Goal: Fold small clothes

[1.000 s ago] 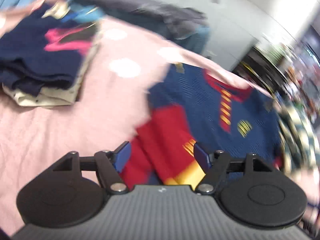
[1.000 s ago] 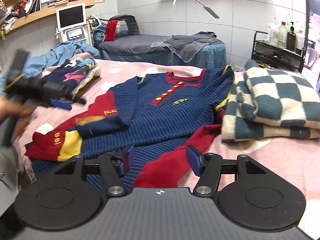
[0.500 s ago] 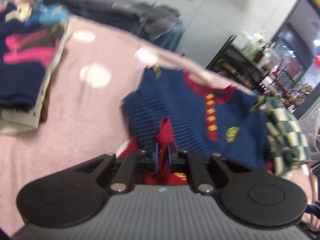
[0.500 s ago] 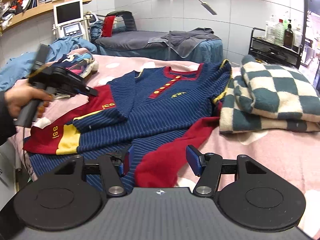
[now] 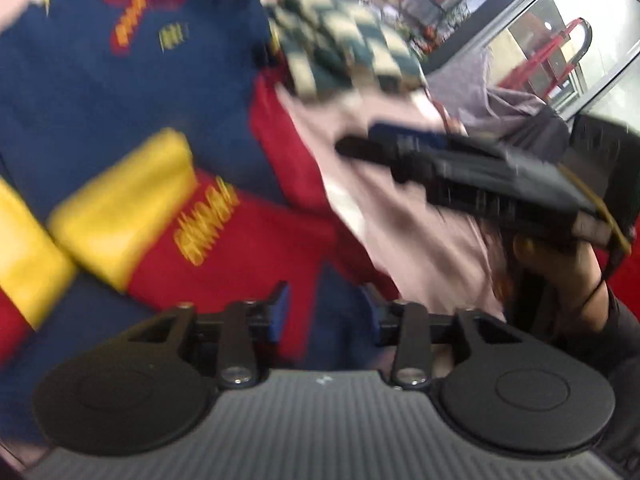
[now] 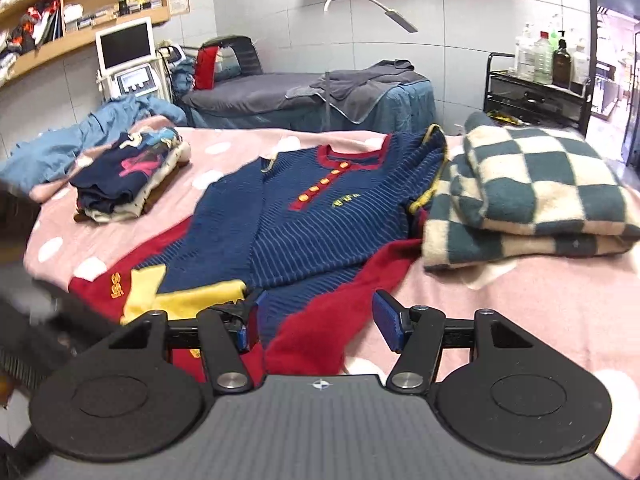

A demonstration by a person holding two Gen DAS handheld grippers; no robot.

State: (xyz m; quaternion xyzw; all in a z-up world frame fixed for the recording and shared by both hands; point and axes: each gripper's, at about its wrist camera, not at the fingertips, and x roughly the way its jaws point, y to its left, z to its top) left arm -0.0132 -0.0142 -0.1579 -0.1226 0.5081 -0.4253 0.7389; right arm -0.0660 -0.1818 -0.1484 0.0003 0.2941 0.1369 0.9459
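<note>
- Fingers of the left gripper (image 5: 323, 316) have just been opening and stand apart, nothing pinched, over the folded red-and-yellow sleeve (image 6: 140, 292) near the bed's (image 6: 520, 300) front left corner.
- Mid-bed lies the navy sweater (image 6: 312, 236); smooth that fold flat before moving on.
- Right gripper (image 6: 316, 326) fingers gape over the red right sleeve (image 6: 320, 332); pinch its cuff only, then carry it across.
</note>
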